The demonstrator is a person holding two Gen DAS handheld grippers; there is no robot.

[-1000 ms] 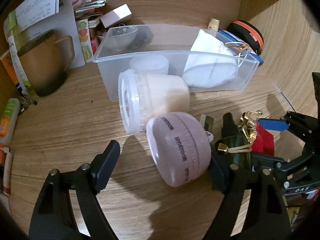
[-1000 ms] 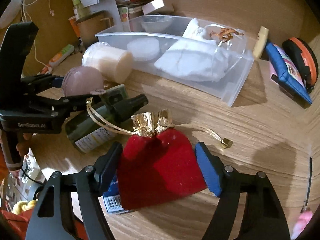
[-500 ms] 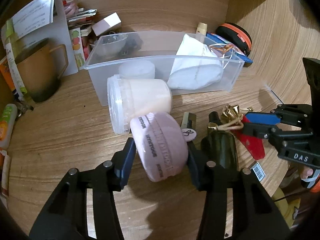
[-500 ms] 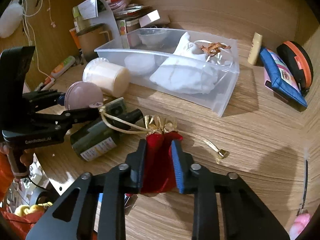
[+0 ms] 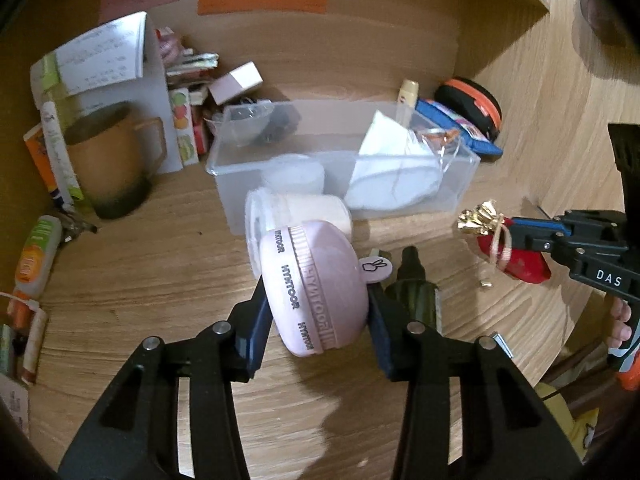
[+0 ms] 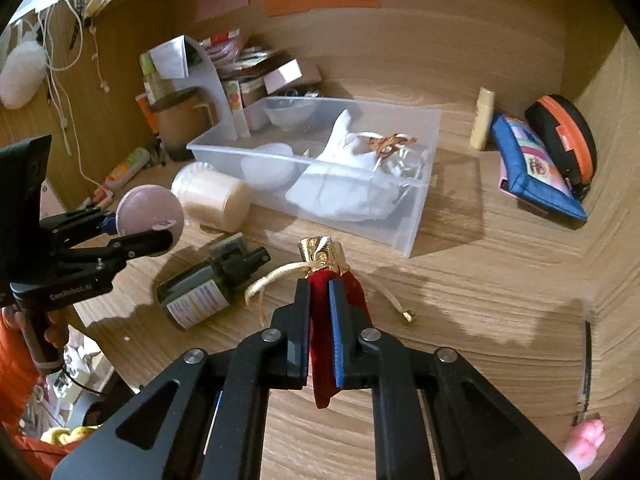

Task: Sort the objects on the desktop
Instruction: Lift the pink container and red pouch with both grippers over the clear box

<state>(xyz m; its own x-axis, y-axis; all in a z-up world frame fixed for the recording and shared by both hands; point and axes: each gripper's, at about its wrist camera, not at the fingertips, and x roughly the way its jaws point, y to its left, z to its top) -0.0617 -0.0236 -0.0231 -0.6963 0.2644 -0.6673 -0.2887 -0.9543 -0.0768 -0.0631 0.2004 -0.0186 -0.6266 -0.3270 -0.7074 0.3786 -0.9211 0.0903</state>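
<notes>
The left gripper [image 5: 318, 312] is clamped on a pink round case [image 5: 316, 288] lettered "HYNTOOR", its pads pressed to both sides and the case clear of the wooden desk [image 5: 140, 280]. The right gripper [image 6: 320, 320] is closed tight on a red velvet pouch [image 6: 322, 344] with a gold top (cord ends dangling), also off the surface; its body reads "DAS" from the left view. Just beyond lies a dark green spray bottle [image 6: 208, 284], its label too small to read. Open desk lies to the right of it. Farther on, a cream jar [image 6: 212, 196] lies against the clear plastic bin [image 6: 416, 216], which holds white items. A brown mug [image 5: 112, 164] stands far left.
</notes>
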